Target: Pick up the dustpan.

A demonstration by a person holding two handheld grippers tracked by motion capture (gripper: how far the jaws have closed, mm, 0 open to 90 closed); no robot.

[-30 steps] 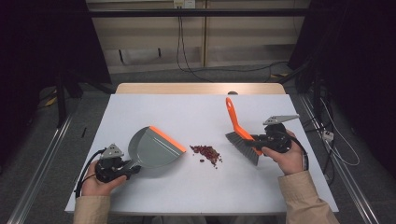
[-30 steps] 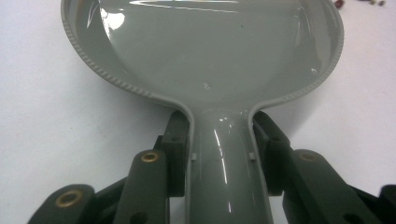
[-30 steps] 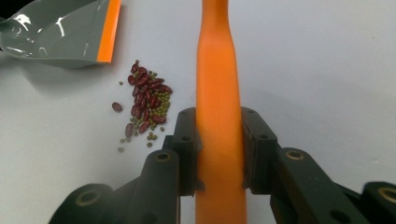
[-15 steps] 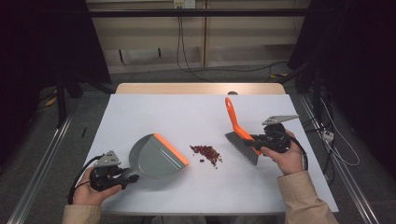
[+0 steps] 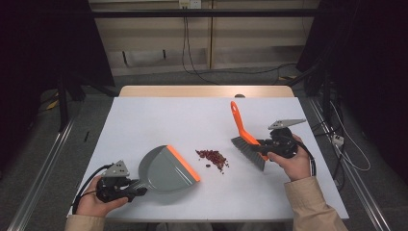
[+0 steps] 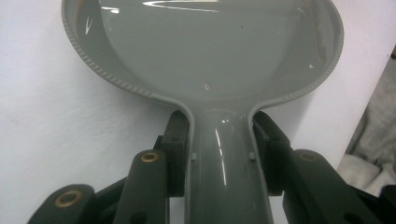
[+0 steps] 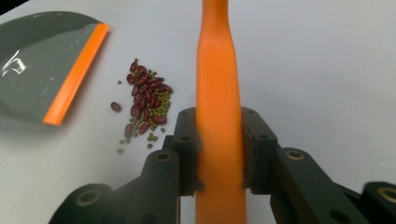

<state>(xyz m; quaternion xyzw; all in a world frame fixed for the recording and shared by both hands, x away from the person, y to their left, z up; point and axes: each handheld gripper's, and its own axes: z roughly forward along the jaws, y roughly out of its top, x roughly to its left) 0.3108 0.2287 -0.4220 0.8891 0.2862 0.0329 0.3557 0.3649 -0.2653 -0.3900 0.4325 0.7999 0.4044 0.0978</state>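
A grey dustpan [image 5: 166, 169] with an orange lip lies flat on the white table [image 5: 159, 120] at the near left. My left gripper [image 5: 132, 188] is shut on its handle, and the left gripper view shows the pads pinching the handle [image 6: 220, 154] below the pan's bowl [image 6: 210, 51]. A small heap of red and green beans [image 5: 213, 158] lies just right of the lip. My right gripper [image 5: 262, 146] is shut on an orange-handled brush [image 5: 239, 122]. Its grey bristles [image 5: 248, 151] rest on the table right of the beans. In the right gripper view the handle [image 7: 217, 93] runs between the jaws, with the beans [image 7: 145, 105] and dustpan [image 7: 42, 65] to its left.
The table's far half is bare white surface. A wooden strip [image 5: 207, 91] borders the far edge. Cables [image 5: 192, 53] trail on the floor beyond it, and dark stands rise at both sides.
My left hand has pulled the dustpan a little toward the near edge of the table. The right hand and the brush have stayed where they were.
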